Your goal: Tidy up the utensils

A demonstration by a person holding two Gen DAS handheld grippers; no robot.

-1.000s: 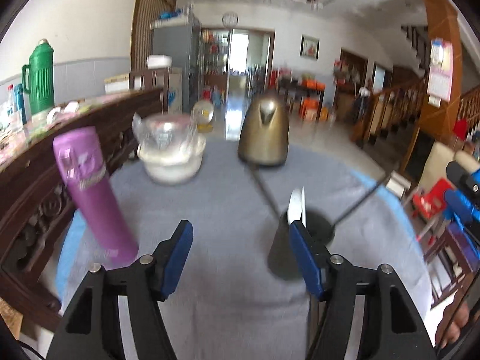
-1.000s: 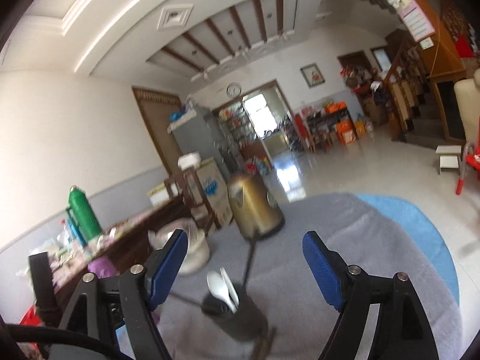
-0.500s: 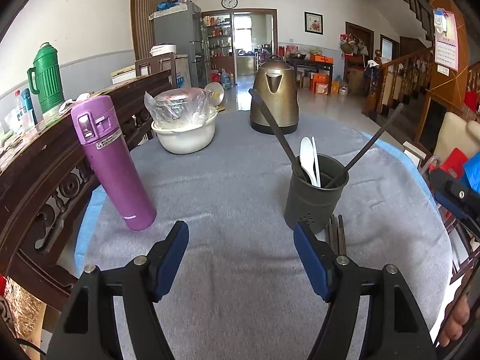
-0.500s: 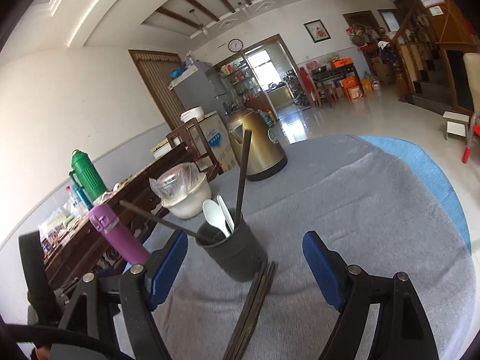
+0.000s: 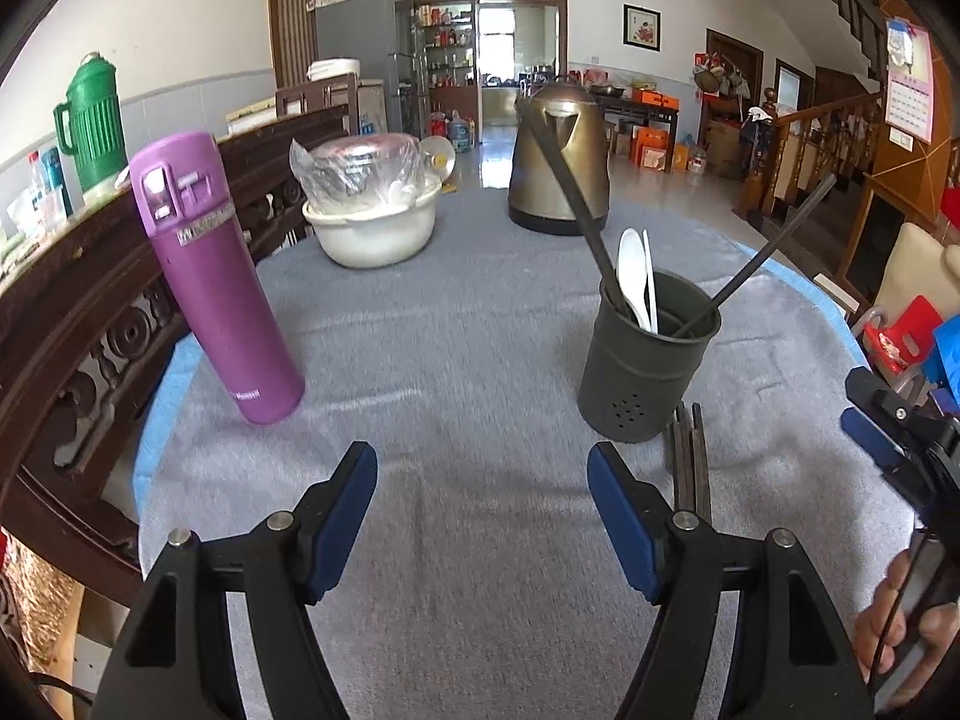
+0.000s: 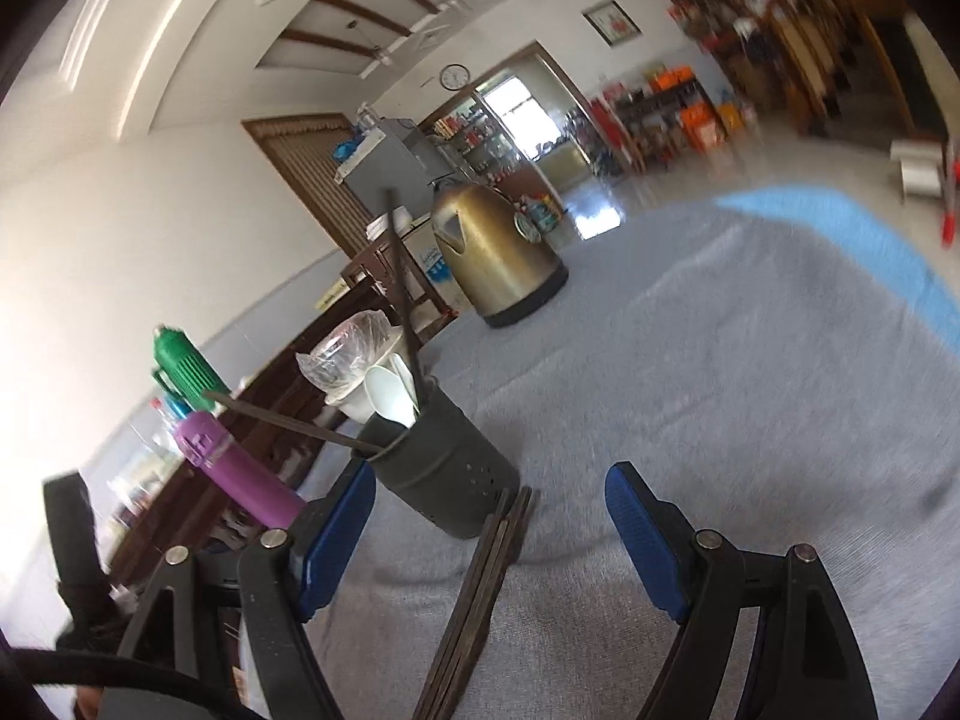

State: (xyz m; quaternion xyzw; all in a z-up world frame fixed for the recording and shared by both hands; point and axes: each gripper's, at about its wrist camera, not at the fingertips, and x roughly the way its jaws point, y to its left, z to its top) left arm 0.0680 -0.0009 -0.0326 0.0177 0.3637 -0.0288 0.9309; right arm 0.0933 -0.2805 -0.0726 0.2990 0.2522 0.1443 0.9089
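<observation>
A dark grey utensil holder (image 5: 645, 363) (image 6: 441, 468) stands on the grey cloth, holding two white spoons (image 5: 636, 276) (image 6: 390, 393) and two long dark sticks (image 5: 756, 261) (image 6: 402, 294). Dark brown chopsticks (image 5: 690, 462) (image 6: 480, 588) lie flat on the cloth beside its base. My left gripper (image 5: 483, 516) is open and empty, left of and nearer than the holder. My right gripper (image 6: 489, 531) is open over the chopsticks, which run between its blue pads (image 6: 645, 546) without touching them; it also shows at the right edge of the left wrist view (image 5: 900, 450).
A purple flask (image 5: 216, 276) stands left on the table. A white bowl (image 5: 372, 228) with a plastic-wrapped dish and a bronze kettle (image 5: 561, 165) sit at the back. A carved wooden rail (image 5: 90, 312) runs along the left. A hand (image 5: 906, 618) shows at lower right.
Both grippers have dropped and tilted down toward the table. The holder and chopsticks now sit closer and lower in both views; the right gripper now straddles the chopsticks.
</observation>
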